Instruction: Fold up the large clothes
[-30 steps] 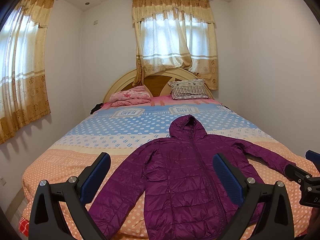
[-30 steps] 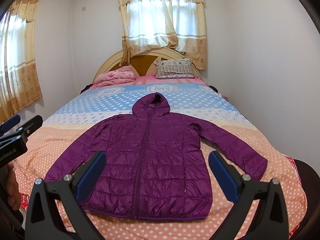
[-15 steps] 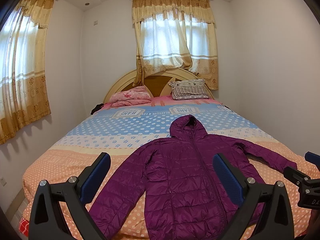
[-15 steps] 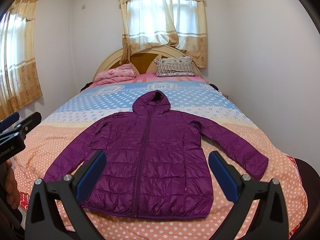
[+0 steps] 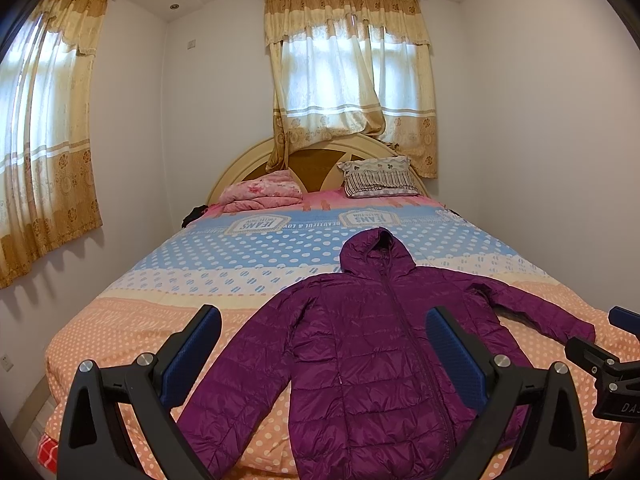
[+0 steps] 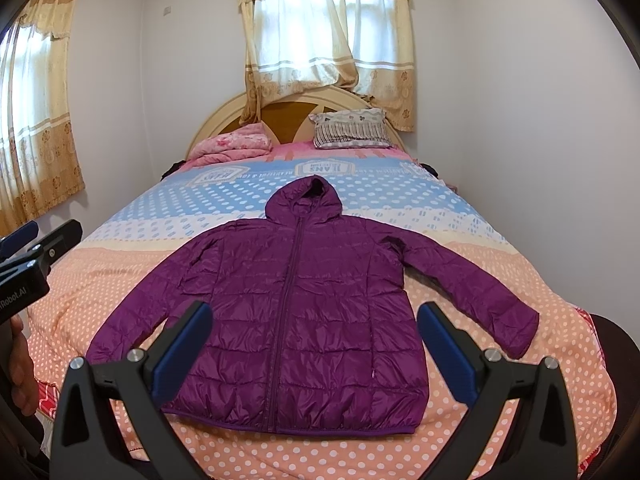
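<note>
— Where's the jacket?
— The purple hooded jacket [image 6: 304, 304] lies flat, zipped, sleeves spread, on the bed [image 6: 480, 432] near its foot.
— Any writing?
— "JEANS" badges on the bedspread [image 5: 260, 224] (upside down), "Robot.AI" on the left hand-held gripper [image 6: 38, 248].
— The grippers?
— Both hang above the foot edge, released; the right hand-held gripper [image 6: 314, 344] frames the hem.

bedspread [image 5: 280, 252]: badges reading "JEANS COLLECTION", upside down, plus a band "BEAUTIFUL & LOV…", cut off | same badges in the right view, print too small to confirm | left gripper [image 6: 24, 276] body: "…Robot.AI", start cut off | right gripper [image 5: 616, 384] body: "DA…", rest cut off
</note>
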